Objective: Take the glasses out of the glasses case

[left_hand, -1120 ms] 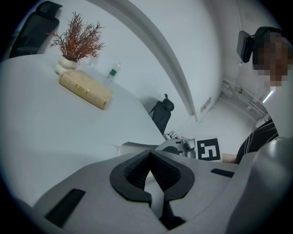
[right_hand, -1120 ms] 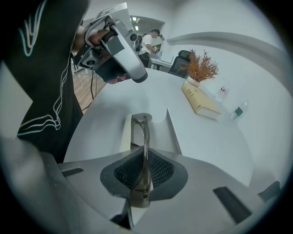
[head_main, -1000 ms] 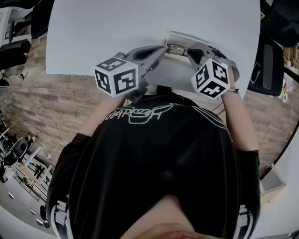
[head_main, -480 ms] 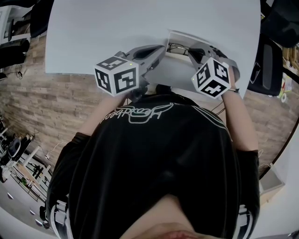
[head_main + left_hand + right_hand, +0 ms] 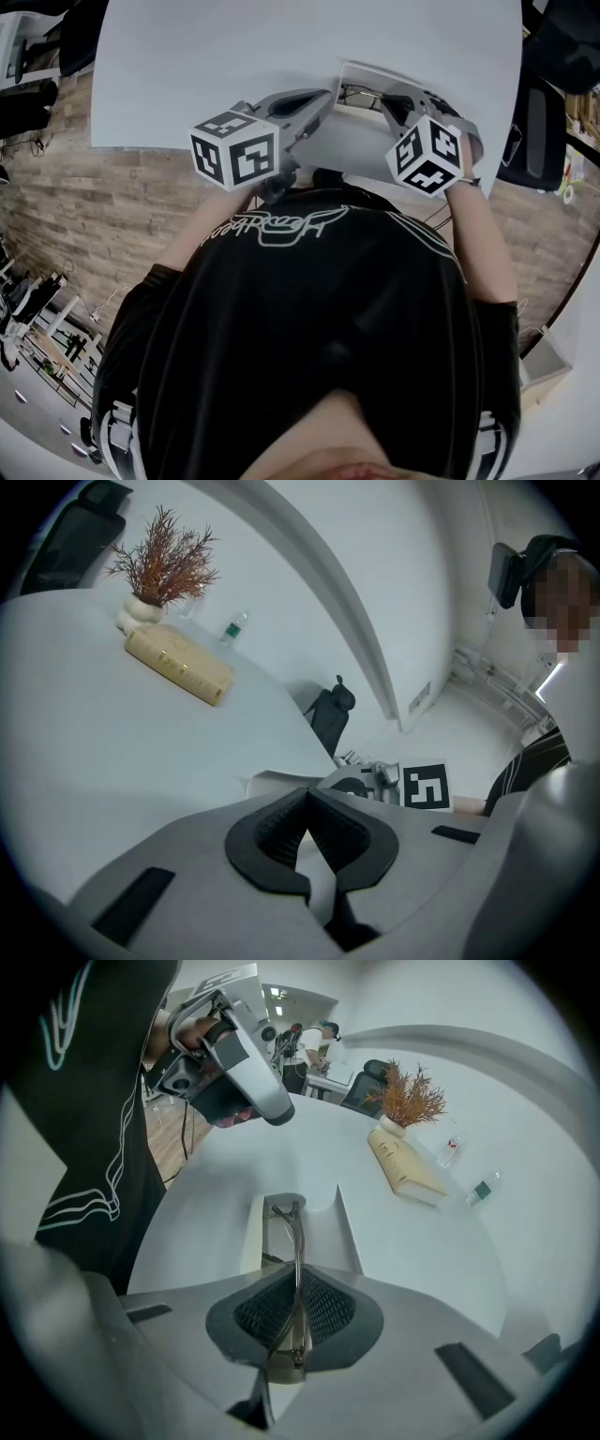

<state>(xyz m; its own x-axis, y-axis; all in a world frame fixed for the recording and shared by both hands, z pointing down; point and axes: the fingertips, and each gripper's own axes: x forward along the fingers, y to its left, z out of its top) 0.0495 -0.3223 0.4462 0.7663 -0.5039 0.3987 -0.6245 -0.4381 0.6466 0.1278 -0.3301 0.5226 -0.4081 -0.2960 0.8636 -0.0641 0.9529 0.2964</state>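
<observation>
An open white glasses case (image 5: 361,75) lies on the white table (image 5: 206,66) just ahead of the person. Thin dark metal glasses (image 5: 359,94) stand in its mouth. My right gripper (image 5: 386,101) comes in from the right and is shut on the glasses (image 5: 296,1232); the frame runs up between its pads above the case (image 5: 323,1227). My left gripper (image 5: 323,101) is at the case's left edge. In the left gripper view the left gripper (image 5: 307,803) pinches a pale strip of the case (image 5: 277,785). The right gripper (image 5: 375,780) shows just beyond it.
At the table's far side stand a dried plant in a white vase (image 5: 161,564), a long beige box (image 5: 180,663) and a small bottle (image 5: 232,630). Office chairs (image 5: 330,710) stand around the table. The table's near edge (image 5: 141,147) meets the wood-pattern floor by the person's body.
Almost nothing has moved. The right gripper has shifted very slightly to the right with the glasses still in it; the left gripper stays on the case.
</observation>
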